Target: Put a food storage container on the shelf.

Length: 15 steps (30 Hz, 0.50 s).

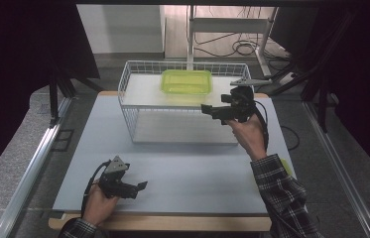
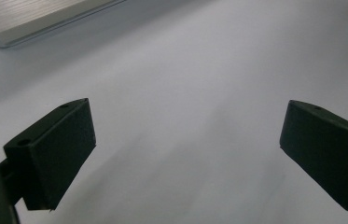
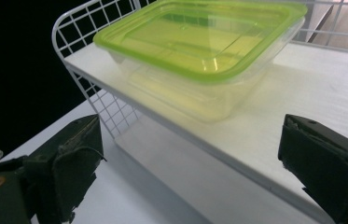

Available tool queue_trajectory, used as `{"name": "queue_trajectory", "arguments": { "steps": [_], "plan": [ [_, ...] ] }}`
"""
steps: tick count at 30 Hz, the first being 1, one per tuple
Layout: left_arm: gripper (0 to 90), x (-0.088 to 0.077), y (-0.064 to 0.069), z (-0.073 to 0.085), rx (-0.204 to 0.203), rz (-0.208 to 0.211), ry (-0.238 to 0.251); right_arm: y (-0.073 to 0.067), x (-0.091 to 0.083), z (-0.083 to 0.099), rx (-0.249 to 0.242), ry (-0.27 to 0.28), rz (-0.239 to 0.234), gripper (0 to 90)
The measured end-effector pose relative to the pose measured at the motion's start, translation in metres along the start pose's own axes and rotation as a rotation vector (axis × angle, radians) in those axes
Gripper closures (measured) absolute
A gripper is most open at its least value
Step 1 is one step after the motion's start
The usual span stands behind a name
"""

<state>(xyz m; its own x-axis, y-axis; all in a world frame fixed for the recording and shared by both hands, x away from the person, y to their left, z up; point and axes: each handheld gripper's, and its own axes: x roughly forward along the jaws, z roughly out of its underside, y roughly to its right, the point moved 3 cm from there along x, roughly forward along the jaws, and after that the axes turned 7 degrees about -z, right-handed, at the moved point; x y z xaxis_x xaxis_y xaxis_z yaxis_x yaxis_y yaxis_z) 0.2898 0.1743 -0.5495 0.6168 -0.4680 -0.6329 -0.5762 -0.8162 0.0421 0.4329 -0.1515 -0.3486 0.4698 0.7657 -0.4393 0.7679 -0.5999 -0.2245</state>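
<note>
I am holding my right gripper [image 1: 208, 110] wide and empty, facing the green-lidded container [image 1: 186, 81] sitting on the wire shelf's [image 1: 129, 101] upper board, while my left gripper [image 1: 140, 187], also spread, is resting near-left on the table [image 1: 192, 173].

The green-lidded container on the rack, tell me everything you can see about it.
The container is a shallow rectangular box of clear plastic with rounded corners, closed by a translucent lime-green lid. It looks empty. It sits flat and upright on the white top shelf of the wire rack, toward the back. The right hand-held gripper hangs open just short of it, not touching.
</note>
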Motion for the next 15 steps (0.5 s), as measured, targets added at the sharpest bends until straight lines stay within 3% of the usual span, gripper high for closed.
{"name": "queue_trajectory", "arguments": {
  "steps": [15],
  "plan": [
    [3.4,0.001,0.001,0.0,0.014,-0.002,-0.007,-0.008,-0.018,0.029,-0.056,-0.008,-0.014,4.6]
  ]
}}
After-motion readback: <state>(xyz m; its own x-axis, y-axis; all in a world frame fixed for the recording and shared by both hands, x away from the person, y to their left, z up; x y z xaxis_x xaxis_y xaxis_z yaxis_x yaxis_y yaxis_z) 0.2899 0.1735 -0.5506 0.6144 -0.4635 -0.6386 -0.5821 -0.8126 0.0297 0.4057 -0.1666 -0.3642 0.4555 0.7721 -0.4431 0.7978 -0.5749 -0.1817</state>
